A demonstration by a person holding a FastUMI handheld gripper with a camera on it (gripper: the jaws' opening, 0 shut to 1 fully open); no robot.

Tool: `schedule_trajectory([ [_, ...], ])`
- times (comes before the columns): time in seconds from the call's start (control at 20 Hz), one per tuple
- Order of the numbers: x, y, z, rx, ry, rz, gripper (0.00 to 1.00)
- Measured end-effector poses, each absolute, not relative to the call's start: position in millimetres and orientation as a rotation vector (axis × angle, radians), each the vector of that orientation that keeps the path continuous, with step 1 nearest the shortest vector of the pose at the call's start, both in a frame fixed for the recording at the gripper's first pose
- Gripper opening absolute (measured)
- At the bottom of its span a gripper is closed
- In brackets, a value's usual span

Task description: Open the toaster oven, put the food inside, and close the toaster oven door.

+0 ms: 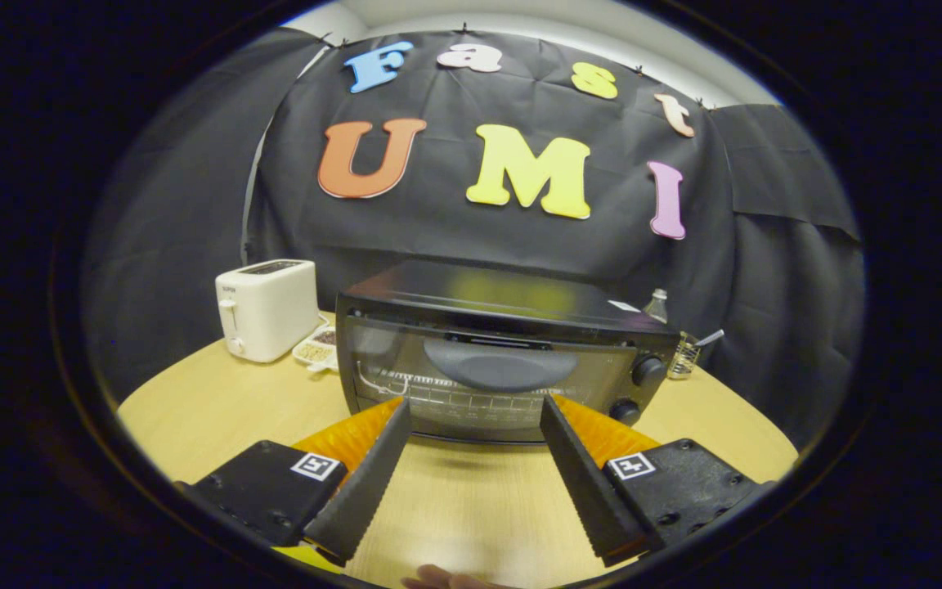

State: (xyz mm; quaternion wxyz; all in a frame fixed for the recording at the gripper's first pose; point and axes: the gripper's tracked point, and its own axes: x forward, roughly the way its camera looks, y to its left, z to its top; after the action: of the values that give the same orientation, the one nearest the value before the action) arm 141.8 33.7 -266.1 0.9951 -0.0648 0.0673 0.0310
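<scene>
The toaster oven (497, 353) stood on the worktop (209, 409), door shut, just beyond the tool (475, 413). The tool's fingers were spread wide and held nothing. Wire rack visible through the glass; food inside or not, could not tell. This fits either the door awaiting opening or closed again after loading.

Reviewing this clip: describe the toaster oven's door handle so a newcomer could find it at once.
On the round wooden table stands a black toaster oven, straight ahead of the open gripper. Across the upper middle of its glass door sits the wide grey oval handle. Unlike the two small round black knobs beside the door, it is long and flat.
</scene>
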Motion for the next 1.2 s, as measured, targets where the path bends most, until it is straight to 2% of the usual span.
schedule_trajectory([
  [0.3, 107, 22, -200, -0.126, 0.062, 0.069, 1.00],
  [0.55, 45, -14, -92, -0.058, -0.047, 0.035, 0.99],
  [0.8, -11, -24, -14, 0.010, -0.126, 0.080, 0.99],
  [1.0, -37, -24, 4, -0.043, -0.160, 0.135, 0.99],
  [1.2, -58, -39, -46, -0.018, -0.105, 0.139, 0.99],
])
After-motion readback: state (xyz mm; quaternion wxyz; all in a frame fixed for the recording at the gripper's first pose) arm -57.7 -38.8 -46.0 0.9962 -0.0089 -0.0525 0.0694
